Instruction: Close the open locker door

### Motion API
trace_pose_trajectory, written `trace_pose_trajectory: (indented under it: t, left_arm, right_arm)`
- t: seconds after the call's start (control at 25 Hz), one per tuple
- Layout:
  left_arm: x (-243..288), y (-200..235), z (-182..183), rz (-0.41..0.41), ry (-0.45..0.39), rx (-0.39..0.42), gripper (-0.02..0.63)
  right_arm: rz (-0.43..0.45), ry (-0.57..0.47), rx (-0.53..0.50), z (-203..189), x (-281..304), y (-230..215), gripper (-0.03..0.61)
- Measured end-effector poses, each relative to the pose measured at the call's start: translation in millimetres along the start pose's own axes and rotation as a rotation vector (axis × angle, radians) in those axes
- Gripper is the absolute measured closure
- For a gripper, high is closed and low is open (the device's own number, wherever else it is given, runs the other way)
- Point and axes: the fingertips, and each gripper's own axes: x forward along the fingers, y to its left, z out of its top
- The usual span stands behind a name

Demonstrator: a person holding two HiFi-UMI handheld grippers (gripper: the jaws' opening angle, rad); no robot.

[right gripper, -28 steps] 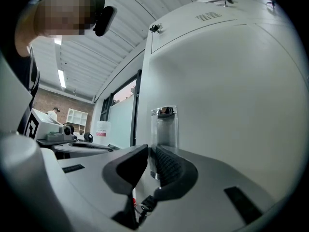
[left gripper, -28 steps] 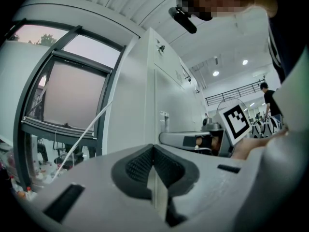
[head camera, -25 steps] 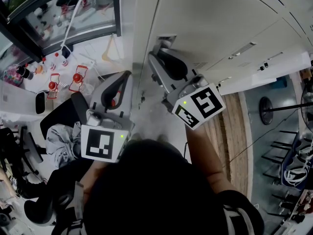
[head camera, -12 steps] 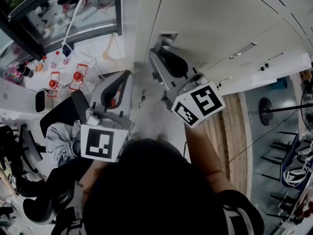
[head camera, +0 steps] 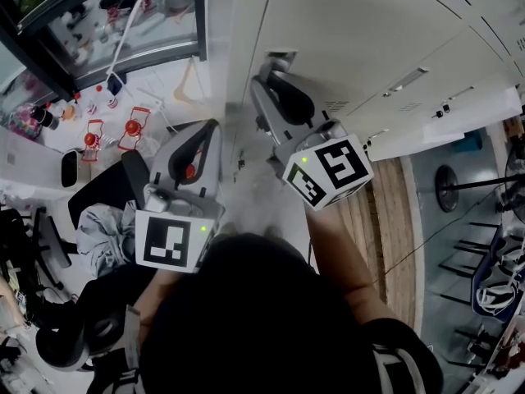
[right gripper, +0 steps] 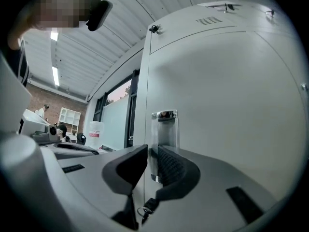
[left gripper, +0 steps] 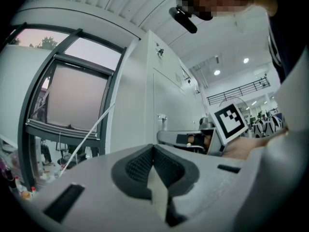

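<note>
Idleness suits the left gripper (left gripper: 153,151) for this step: its jaws are pressed together on nothing and it hangs off to the left of the lockers, so I'd leave it parked there. Off to its right, the right gripper (right gripper: 149,151) does the work. Its jaws are narrowed onto the handle (right gripper: 164,129) at the free edge of the locker door (right gripper: 231,105), one jaw on either side.

The door looks almost flush with its neighbours (I can't make out a gap from here), so I judge this to be the last bit of the swing. To do it well I'd push straight ahead along the jaws, keep the wrist level, and not let go until the edge seats. The key (right gripper: 144,210) dangling just below the jaws could snag.

As for the locker (head camera: 369,31) itself, the door ahead of the right gripper covers it, so I can't see what it holds.
</note>
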Motion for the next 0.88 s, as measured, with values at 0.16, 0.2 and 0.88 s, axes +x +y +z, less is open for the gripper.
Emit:
trace_pose_trajectory:
  t: [0.16,0.2,0.88]
  left_arm:
    - [-7.7,-1.1,2.3,0.013,-0.004,0.000,0.612]
    - [-9.7,-1.8,2.9,0.016,-0.005,0.002,0.612]
    - [-33.2,-60.2,13.5,0.060,-0.053,0.028,0.612]
  right_arm:
    - [-0.036,-0.017,-0.005,7.1,-4.6,-1.3,0.514]
    - [-0.041,-0.019,-0.005,8.2,-6.7,-0.6,0.514]
    - [-0.223,-0.030,-0.107,12.7,-117.9,5.3,0.561]
